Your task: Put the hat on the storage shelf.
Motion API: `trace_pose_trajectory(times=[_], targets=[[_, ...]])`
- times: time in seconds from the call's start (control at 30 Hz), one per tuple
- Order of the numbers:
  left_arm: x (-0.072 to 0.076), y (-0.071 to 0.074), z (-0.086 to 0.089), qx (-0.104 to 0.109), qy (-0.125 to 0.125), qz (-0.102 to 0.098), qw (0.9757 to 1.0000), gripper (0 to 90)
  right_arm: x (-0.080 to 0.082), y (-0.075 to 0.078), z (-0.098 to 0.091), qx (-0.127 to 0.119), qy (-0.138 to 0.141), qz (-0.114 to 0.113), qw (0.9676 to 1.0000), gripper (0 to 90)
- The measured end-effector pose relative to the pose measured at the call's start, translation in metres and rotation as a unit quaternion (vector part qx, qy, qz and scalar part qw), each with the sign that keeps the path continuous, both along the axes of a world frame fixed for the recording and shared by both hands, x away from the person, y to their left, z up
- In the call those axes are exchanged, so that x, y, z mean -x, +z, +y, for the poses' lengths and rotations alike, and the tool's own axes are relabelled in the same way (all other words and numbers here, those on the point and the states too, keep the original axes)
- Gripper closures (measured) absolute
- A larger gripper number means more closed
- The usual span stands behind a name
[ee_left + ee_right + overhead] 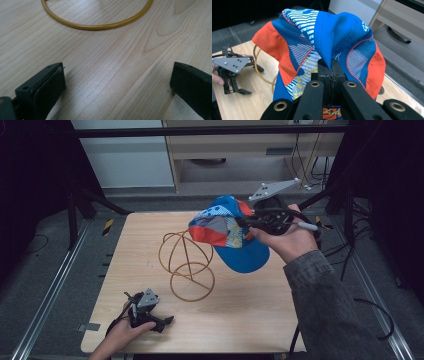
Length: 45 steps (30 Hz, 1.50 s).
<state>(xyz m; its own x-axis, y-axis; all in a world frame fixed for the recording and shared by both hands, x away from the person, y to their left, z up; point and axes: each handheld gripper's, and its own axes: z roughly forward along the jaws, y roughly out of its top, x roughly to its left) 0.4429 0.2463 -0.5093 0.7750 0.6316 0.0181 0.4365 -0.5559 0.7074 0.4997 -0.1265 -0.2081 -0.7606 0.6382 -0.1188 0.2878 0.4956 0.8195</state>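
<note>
right gripper [250,226] is clamped tight on the cap [227,232], held up over the wire stand [187,265]. looks soft and light, floppy fabric, so pinching a fold works. left gripper [165,320] sits wide open, empty.

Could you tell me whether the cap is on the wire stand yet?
Not yet: the right tool holds the cap in the air beside the stand.
</note>
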Motion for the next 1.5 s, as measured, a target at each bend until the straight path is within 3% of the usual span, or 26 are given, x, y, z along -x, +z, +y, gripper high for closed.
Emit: trace_pose_trajectory(times=[0.17,0.73,1.2,1.5], targets=[[0.0,0.0,0.0,-0.001,0.001,-0.001,1.0,0.0,-0.008,0.007,0.021,0.02,0.014,-0.007,0.9997,90.0],[0.0,0.0,0.0,0.0,0.002,-0.001,1.0,0.0,-0.021,0.028,0.082,0.048,0.057,-0.015,0.9971,89.9],[0.0,0.0,-0.001,0.001,0.003,-0.001,1.0,0.0,-0.04,0.023,0.106,0.068,0.062,-0.006,0.9958,89.9],[0.0,0.0,-0.001,0.0,0.003,-0.001,1.0,0.0,-0.045,0.014,0.125,0.066,0.075,0.002,0.995,89.8]])
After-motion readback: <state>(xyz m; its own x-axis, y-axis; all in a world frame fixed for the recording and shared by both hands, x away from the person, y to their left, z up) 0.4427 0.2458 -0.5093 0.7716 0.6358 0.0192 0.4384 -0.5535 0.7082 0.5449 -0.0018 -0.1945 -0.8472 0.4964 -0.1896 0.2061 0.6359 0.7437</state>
